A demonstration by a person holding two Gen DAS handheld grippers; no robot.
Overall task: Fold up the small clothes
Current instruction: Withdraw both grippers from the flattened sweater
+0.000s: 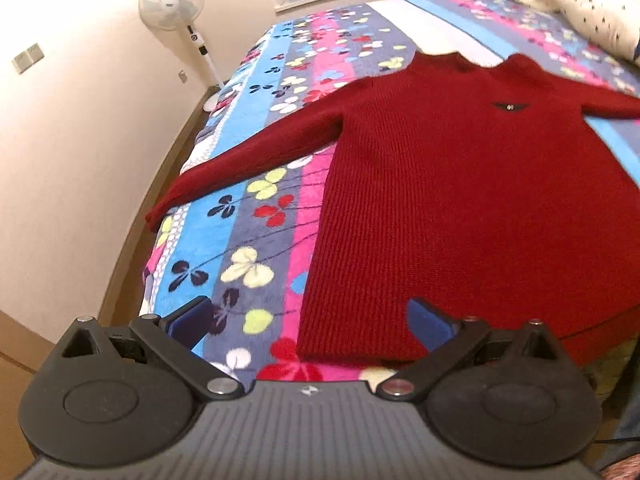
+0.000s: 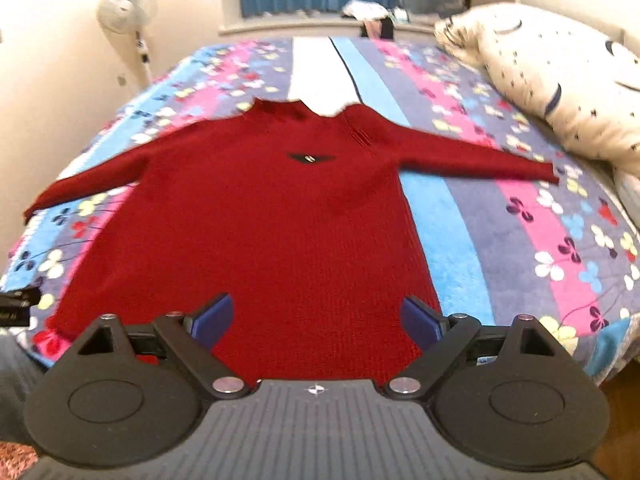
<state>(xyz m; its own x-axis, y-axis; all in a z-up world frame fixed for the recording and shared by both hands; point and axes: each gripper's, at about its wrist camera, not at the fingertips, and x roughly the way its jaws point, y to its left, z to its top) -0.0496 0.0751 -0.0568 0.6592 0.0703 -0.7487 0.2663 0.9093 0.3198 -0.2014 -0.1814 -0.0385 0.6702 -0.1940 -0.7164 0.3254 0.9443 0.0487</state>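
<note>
Both my grippers, left [image 1: 310,318] and right [image 2: 316,320], gape wide, holding nothing, over red sweater [image 2: 260,216] spread flat, sleeves out, on floral blanket [image 2: 500,208]; pillow [image 2: 560,80], fan [image 1: 172,4] beyond sweater.

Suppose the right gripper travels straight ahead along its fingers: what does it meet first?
Probably the red sweater. The open right gripper points over its lower body, spread flat on the flowered blanket. Its height above the knit is unclear, so contact could come further up the garment.

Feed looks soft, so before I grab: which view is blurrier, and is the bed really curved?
Right wrist view: blurrier, sweater knit smeared, fan washed out. Left wrist view: sharper, ribbing clear on the sweater. Curved bed edges are fisheye distortion in both.
</note>
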